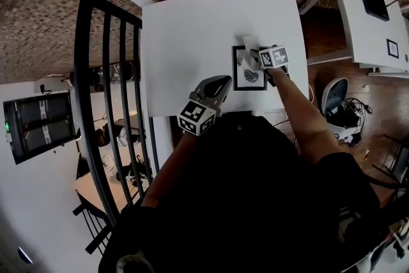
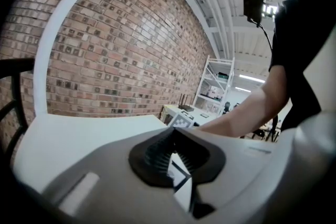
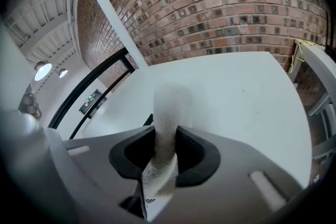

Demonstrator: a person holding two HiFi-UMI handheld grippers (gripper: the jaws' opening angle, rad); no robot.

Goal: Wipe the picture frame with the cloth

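White cloth point(image 3: 168, 107) in right gripper point(image 3: 166, 136), over frame point(image 1: 250, 81) near table point(image 1: 185, 35) edge

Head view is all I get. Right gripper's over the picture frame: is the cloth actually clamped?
Observer: Yes. In the right gripper view, the right gripper is shut on the cloth, which sticks up past the jaws.
Operator: Left one?
Observer: The left gripper has its jaws together, with nothing between them in its own view.
Operator: Can it see the frame?
Observer: What looks like a black-edged corner of the picture frame shows just below its jaws.
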